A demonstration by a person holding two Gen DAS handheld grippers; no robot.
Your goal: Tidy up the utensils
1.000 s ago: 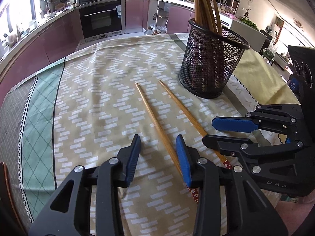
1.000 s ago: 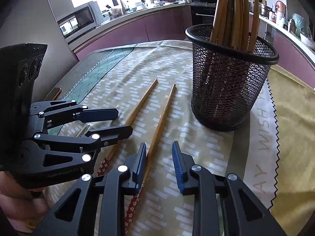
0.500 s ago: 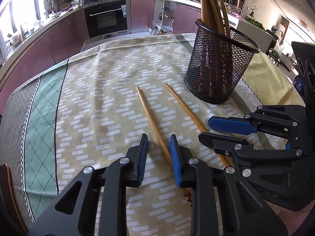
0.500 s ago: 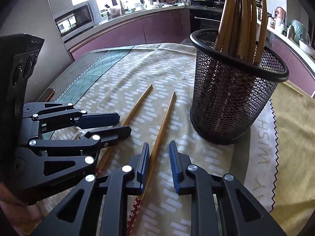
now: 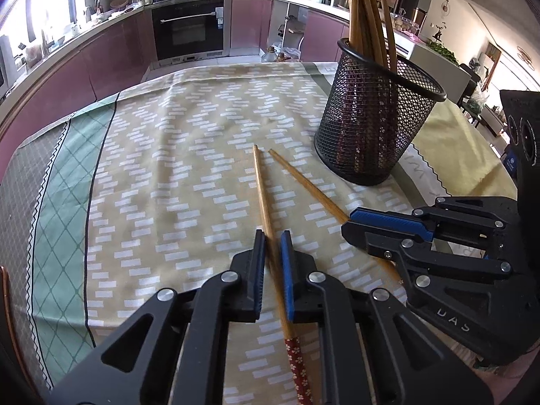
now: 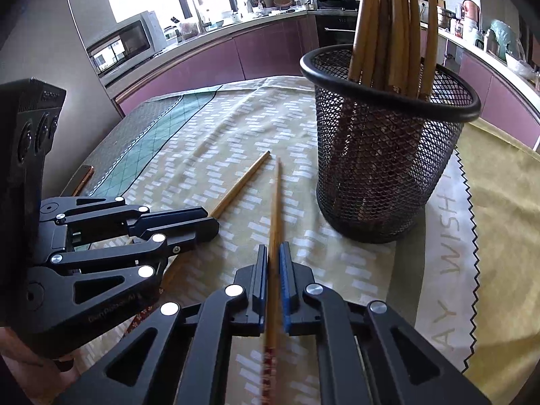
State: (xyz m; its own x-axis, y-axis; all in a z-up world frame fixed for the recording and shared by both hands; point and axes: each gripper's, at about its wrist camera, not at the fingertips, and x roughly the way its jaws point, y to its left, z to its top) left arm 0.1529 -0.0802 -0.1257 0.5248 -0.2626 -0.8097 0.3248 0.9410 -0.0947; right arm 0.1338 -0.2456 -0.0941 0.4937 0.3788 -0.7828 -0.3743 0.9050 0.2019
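The left claw (image 5: pixel 271 246) is clenching on the left chopstick (image 5: pixel 261 182), its blue-lined jaws having just been closing around the wooden shaft, which is running between them toward the far side of the desk (image 5: pixel 175 155). The chopstick's red flowered end (image 5: pixel 298 368) is sticking out on the near side, behind the jaws. The right claw (image 6: pixel 273 260) is likewise grasping the right chopstick (image 6: pixel 276 195), its jaws having just been closing on it, with the shaft pinched between the pads and pointing far across the cloth. Both chopsticks are lying on the yellow patterned tablecloth (image 6: pixel 216 141), their far tips close together but apart, just left of the mesh holder (image 6: pixel 381 168). That black wire holder is standing upright on the right side of the desk, with a bundle of other chopsticks (image 6: pixel 391 23) leaning upright inside it. In each view the other claw is showing at the side, low over the cloth.
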